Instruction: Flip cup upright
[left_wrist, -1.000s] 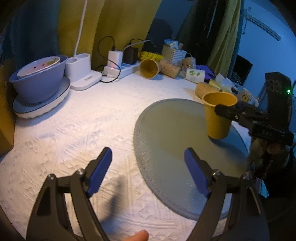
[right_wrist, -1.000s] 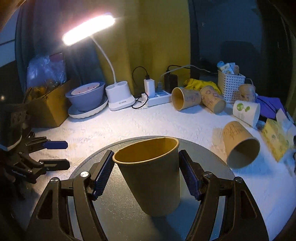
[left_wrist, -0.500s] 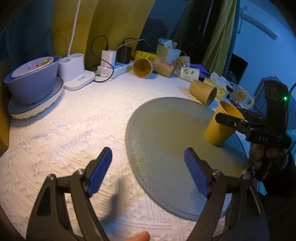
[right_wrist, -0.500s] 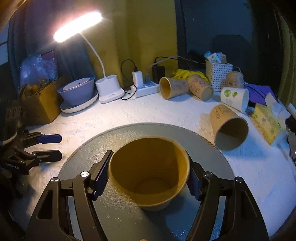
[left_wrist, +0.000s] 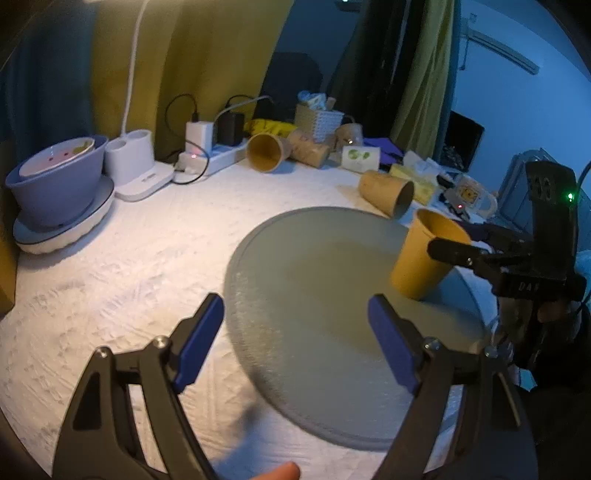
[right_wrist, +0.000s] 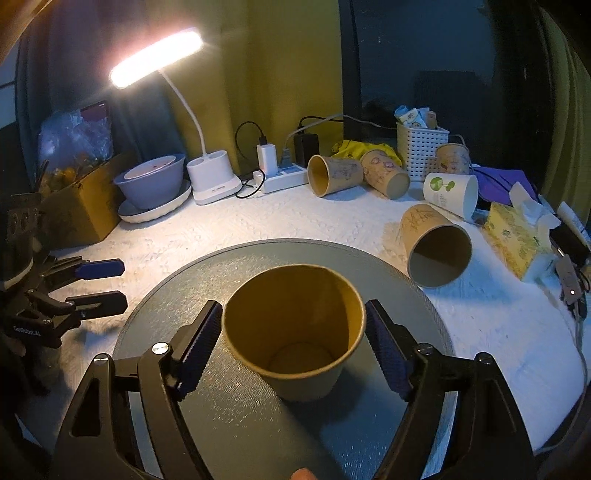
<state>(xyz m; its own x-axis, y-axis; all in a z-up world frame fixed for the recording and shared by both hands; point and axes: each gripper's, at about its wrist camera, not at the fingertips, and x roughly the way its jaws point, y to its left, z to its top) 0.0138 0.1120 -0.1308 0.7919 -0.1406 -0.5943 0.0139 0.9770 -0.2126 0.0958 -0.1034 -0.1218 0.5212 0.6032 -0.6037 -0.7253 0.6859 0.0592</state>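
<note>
A yellow paper cup (right_wrist: 293, 332) stood mouth-up, slightly tilted, on the round grey mat (right_wrist: 236, 424), the right gripper (right_wrist: 293, 349) straddling it with its pads at or near the rim; whether they pressed it could not be told. The left gripper (left_wrist: 295, 341) hung apart and empty over the mat's near edge. The flip looked essentially done, with only settling the cup flat and letting go left.
</note>
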